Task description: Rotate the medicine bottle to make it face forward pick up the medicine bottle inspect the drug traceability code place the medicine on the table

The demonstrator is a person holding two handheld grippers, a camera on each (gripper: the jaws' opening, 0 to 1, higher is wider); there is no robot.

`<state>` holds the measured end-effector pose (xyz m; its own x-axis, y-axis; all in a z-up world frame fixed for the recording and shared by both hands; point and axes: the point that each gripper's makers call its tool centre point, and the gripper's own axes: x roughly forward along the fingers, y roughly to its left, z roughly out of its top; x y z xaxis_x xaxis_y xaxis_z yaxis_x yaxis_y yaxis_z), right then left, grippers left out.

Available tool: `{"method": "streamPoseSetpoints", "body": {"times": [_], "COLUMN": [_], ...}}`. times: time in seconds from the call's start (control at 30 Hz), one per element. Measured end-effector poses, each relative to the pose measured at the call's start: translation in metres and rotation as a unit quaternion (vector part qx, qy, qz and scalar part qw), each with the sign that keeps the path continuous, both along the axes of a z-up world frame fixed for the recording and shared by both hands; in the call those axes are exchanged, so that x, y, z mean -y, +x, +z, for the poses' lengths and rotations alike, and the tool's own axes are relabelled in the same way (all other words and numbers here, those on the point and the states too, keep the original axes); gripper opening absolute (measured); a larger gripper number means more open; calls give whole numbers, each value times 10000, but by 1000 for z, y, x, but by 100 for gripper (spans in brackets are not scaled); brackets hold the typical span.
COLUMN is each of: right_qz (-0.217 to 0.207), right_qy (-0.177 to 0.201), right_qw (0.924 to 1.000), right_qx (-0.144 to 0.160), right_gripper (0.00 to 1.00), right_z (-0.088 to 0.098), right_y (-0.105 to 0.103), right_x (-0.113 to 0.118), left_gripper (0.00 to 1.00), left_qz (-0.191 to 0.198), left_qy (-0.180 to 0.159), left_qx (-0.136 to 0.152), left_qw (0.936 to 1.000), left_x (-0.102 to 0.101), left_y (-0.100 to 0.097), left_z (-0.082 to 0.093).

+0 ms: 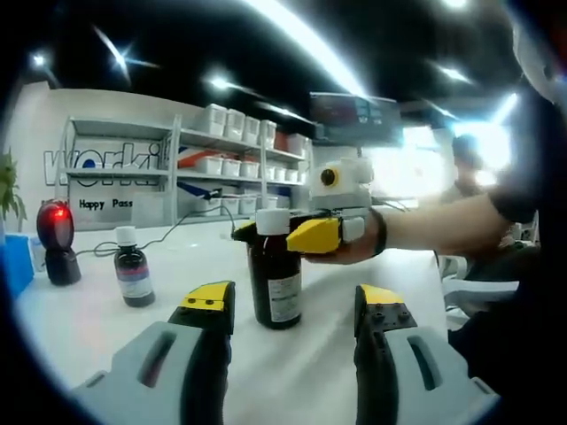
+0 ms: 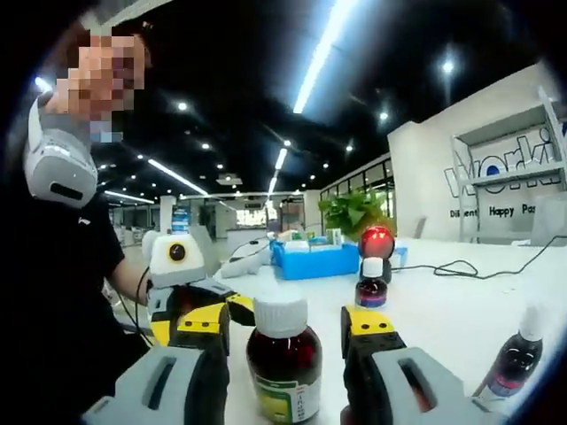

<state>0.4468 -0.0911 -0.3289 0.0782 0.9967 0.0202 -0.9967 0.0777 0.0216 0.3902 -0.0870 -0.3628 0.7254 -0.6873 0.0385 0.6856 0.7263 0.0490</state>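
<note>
The brown medicine bottle (image 1: 274,274) stands upright on the white bench (image 1: 292,372), white cap (image 2: 280,315) on top and a paper label on its side, dark liquid filling most of it. The right tool (image 1: 292,235) has its yellow-tipped jaws set about the bottle's neck and cap; in the right gripper view the bottle sits between those jaws (image 2: 283,332), but whether the pads actually press on it cannot be told. The left tool (image 1: 292,305) is spread wide just in front of the bottle, holding nothing. A full bottle of this sort will likely feel fairly heavy for its size, rigid, and smooth enough to slip; if it is glass, a fall would break it. The shoulder just under the cap, or the labelled body, looks the surest place to grip for turning. A smaller dark bottle (image 1: 133,275) and a red-lit barcode scanner (image 1: 56,237) stand well apart.
</note>
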Motion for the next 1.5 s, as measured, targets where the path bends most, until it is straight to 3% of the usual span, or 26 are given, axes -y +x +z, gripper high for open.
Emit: {"method": "streamPoseSetpoints", "body": {"times": [0.2,0.33,0.6,0.77,0.9,1.03,1.5], "right_qz": [-1096,-1387,-2306,-2832,-3097,-3317,-3794], "right_qy": [120,155,51,-114,-160,-357,-593], "right_qw": [9938,9901,9729,9588,9506,9421,9227], "right_qx": [140,112,190,181,158,343,338], "right_gripper": [49,51,47,44,41,41,29], "right_z": [16,20,17,3,-7,-19,-27], "right_y": [13,-7,-12,-8,-11,-13,-1], "right_x": [19,27,30,35,33,22,20], "left_gripper": [46,46,46,46,46,46,46], "left_qz": [87,182,245,281,320,355,406], "left_qy": [-20,-10,11,13,-22,1,-66], "left_qx": [16,37,45,47,49,59,83], "left_qw": [10000,9998,9997,9996,9995,9994,9991], "left_x": [-3,-5,-6,-8,-9,-10,-13], "left_y": [2,3,4,5,6,6,6], "left_z": [1,1,1,1,2,1,4]}}
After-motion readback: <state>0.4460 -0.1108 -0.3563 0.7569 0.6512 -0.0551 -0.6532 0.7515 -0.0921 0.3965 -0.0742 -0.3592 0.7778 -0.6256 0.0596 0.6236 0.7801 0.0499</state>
